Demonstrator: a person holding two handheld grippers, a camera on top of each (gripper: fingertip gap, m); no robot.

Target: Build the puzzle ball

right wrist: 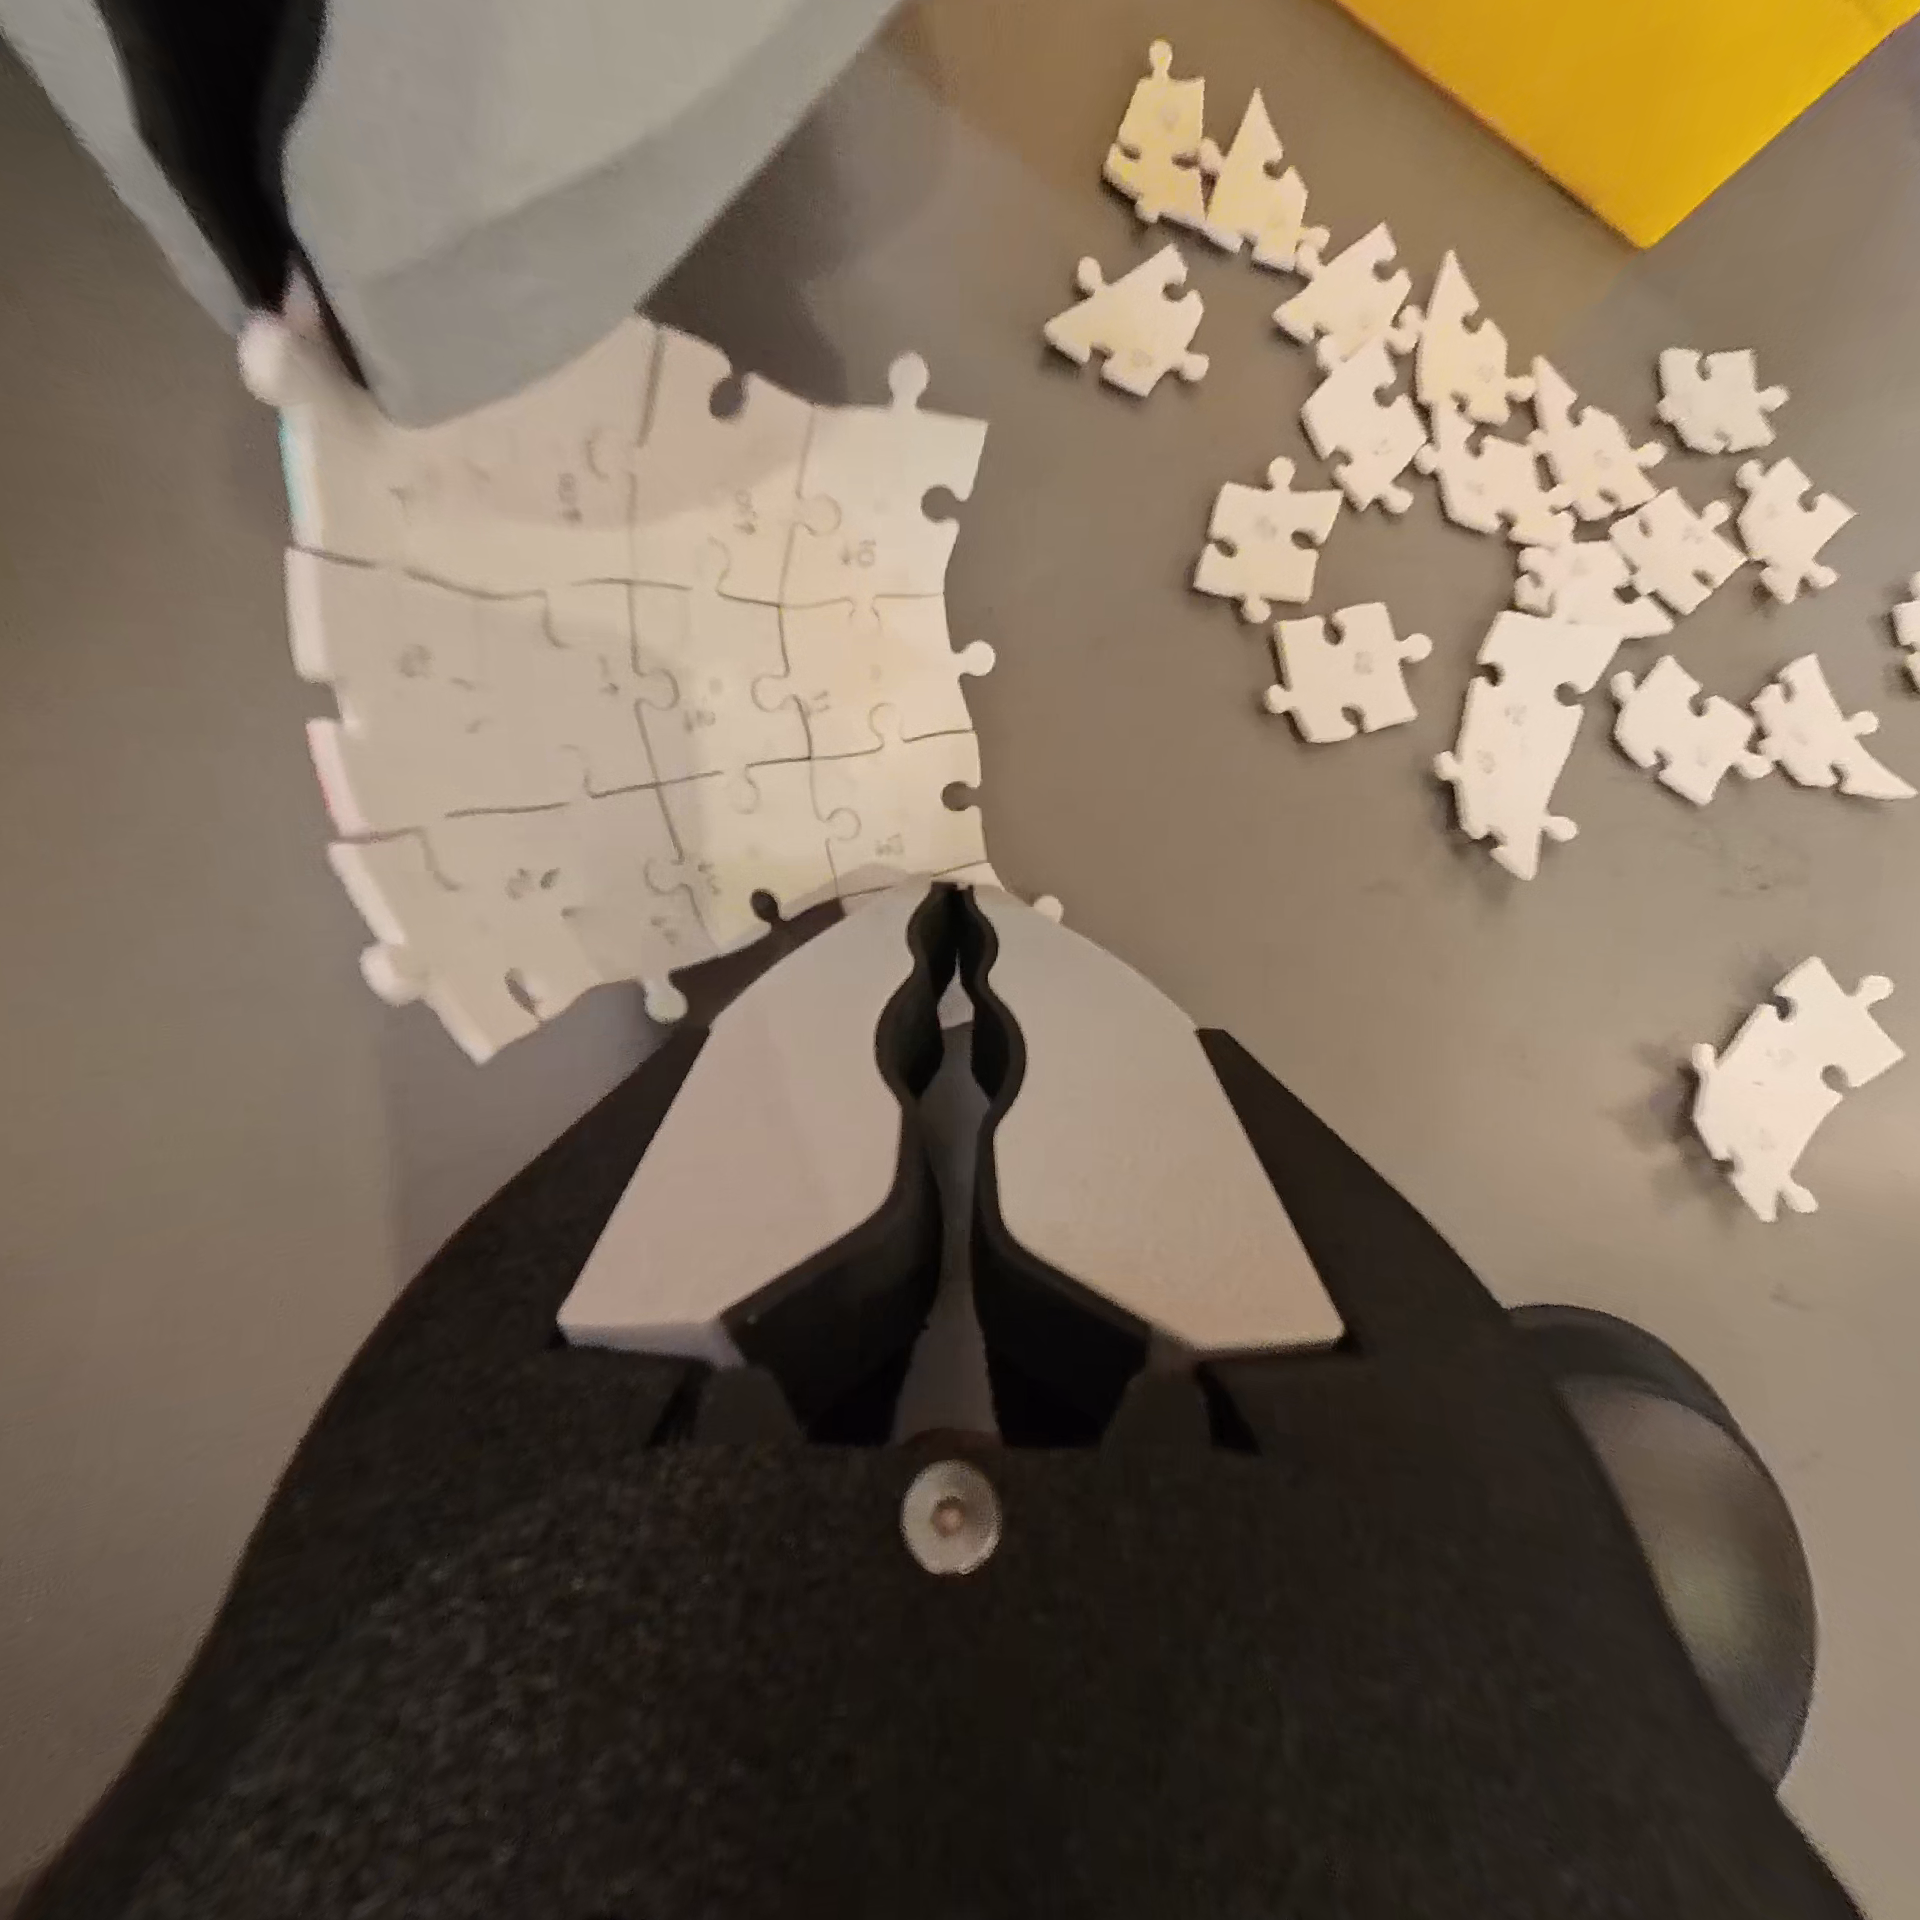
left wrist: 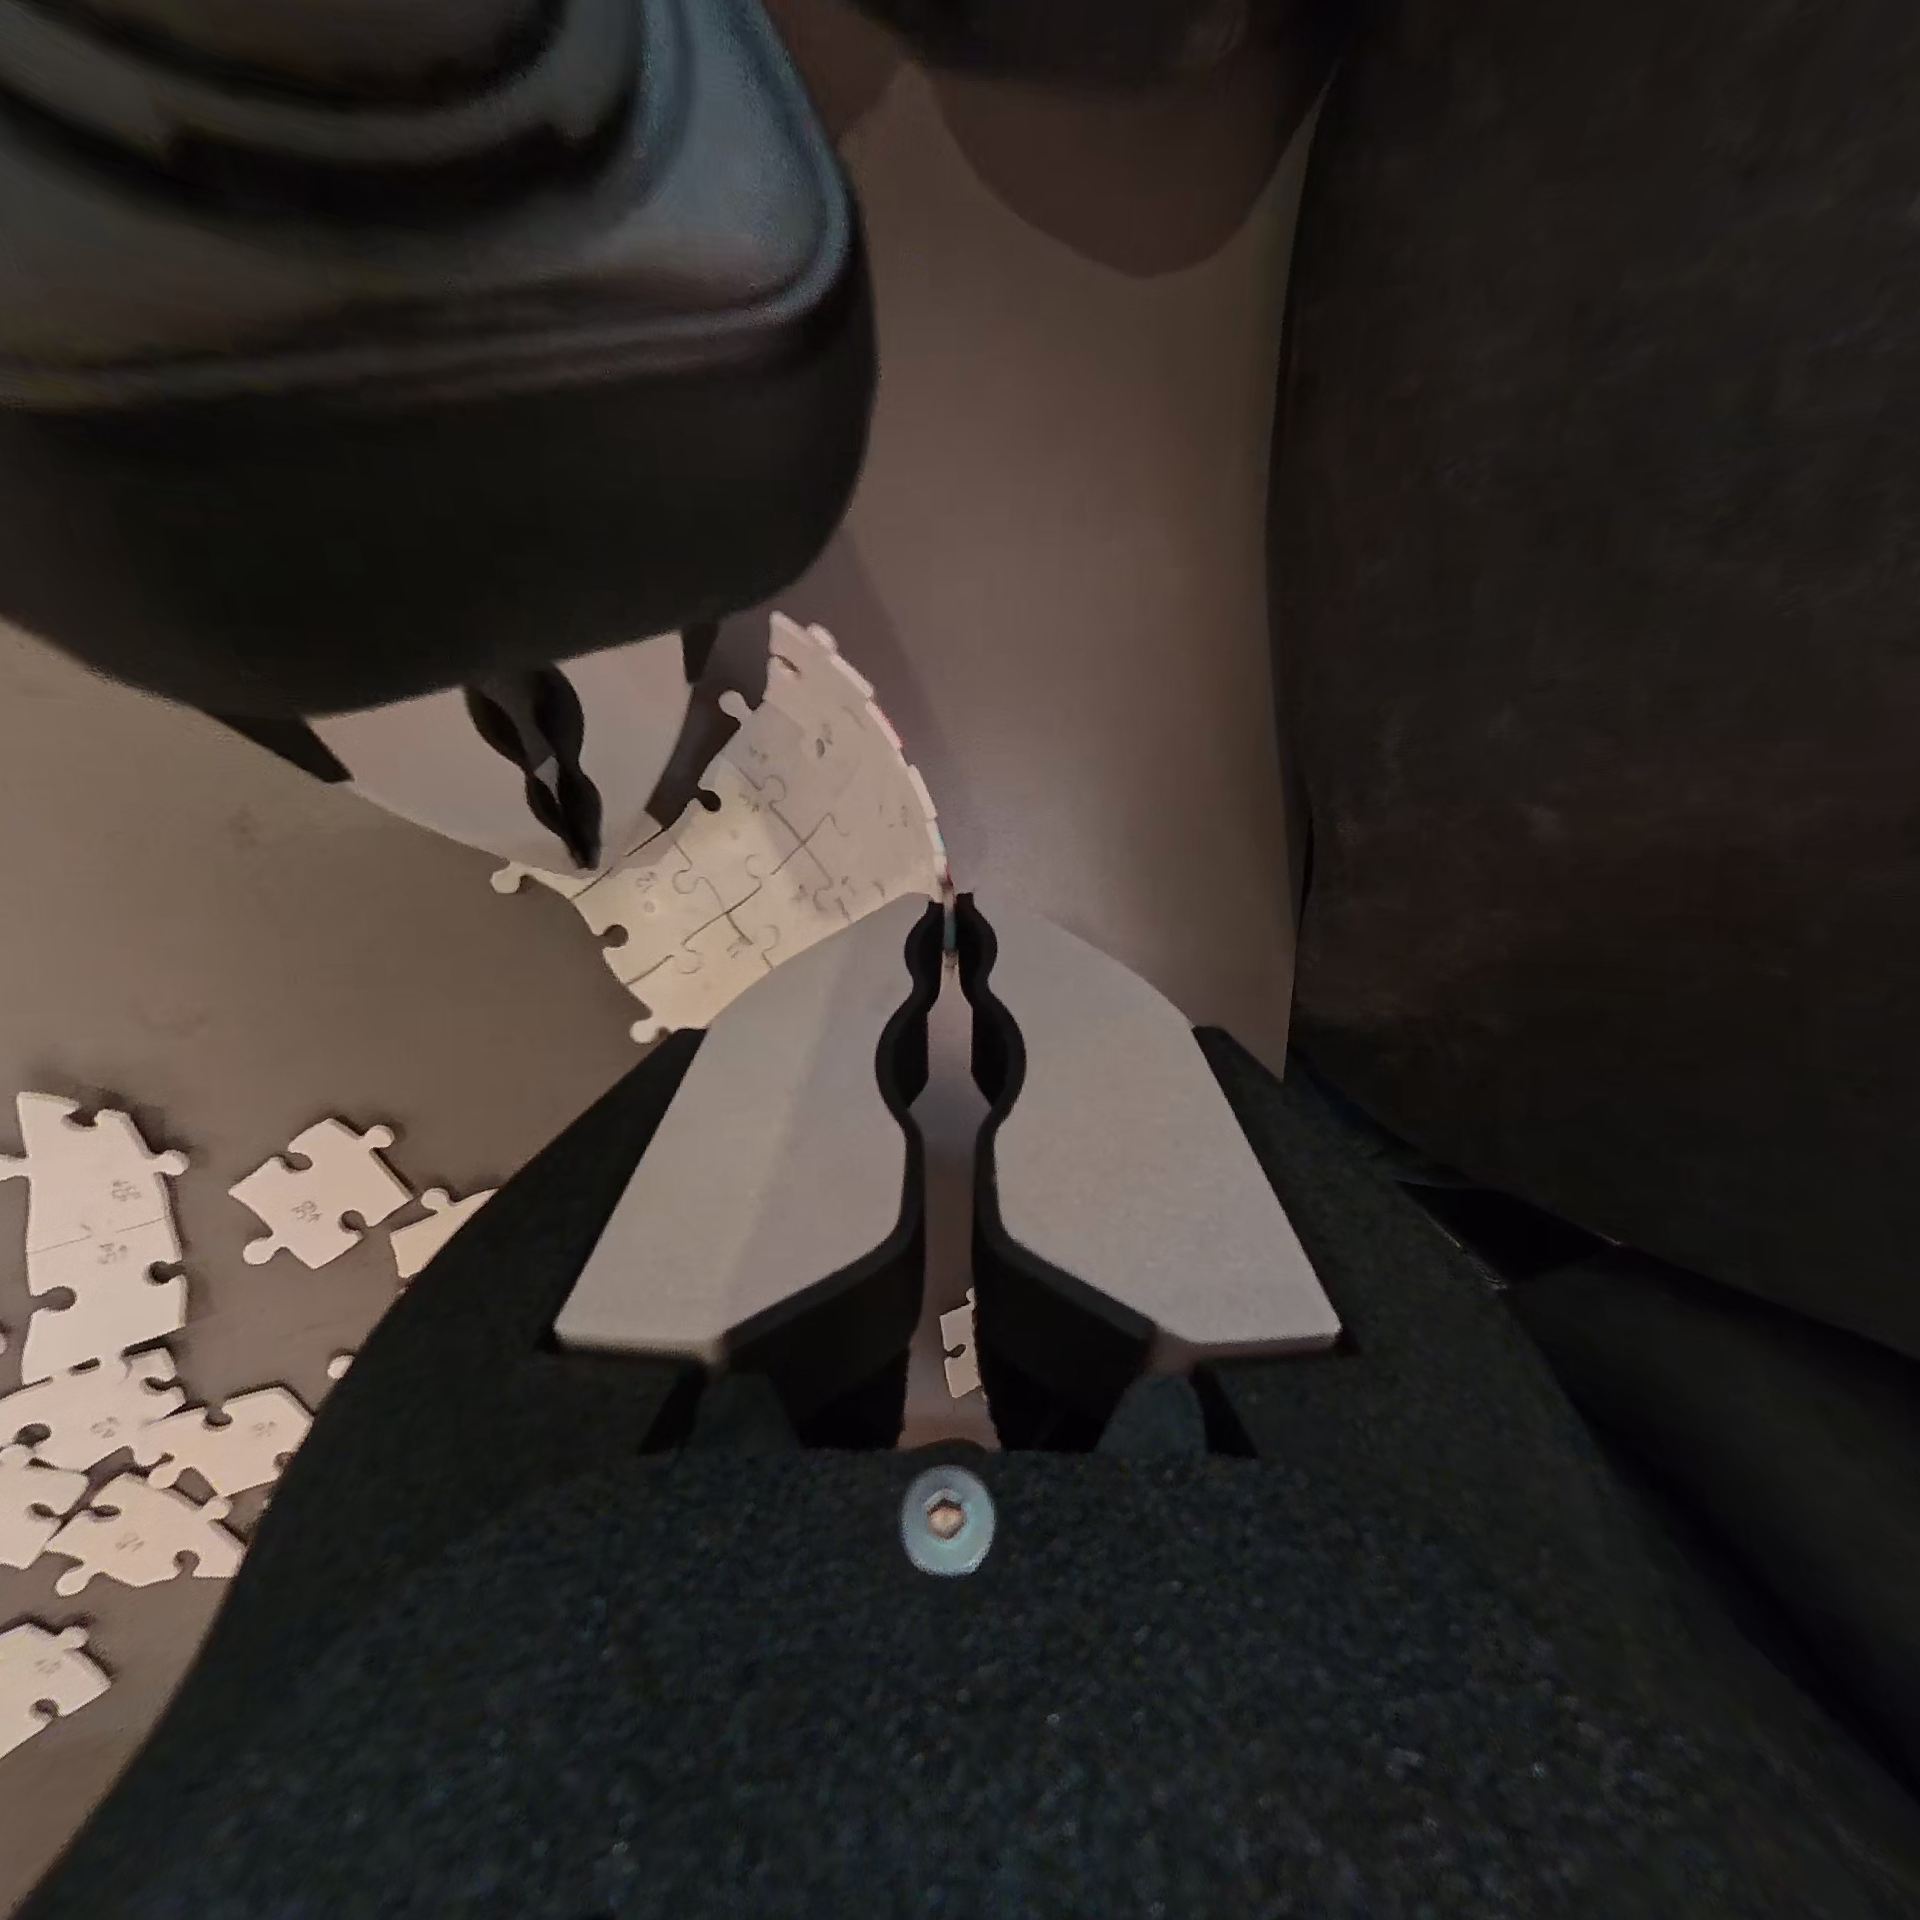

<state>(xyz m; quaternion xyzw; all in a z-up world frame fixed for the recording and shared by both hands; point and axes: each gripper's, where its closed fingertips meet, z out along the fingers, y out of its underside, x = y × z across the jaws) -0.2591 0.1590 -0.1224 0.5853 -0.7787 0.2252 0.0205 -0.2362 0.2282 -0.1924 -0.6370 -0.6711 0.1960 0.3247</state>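
Left wrist view: sits behind the left gripper (left wrist: 951,914), faces forward along its fingers, low and close over the grey table (left wrist: 208,956).
Right wrist view: behind the right gripper (right wrist: 954,902), looks steeply down at the table, close.
Shared: joined puzzle sheet (left wrist: 790,862) (right wrist: 644,665), frame centre-left in both; loose pieces (left wrist: 125,1351) (right wrist: 1507,499).

Joined puzzle sheet (right wrist: 644,665) on the table (right wrist: 156,727) at left, loose pieces (right wrist: 1507,520) scattered to its right, box (right wrist: 1621,94) at far right corner.
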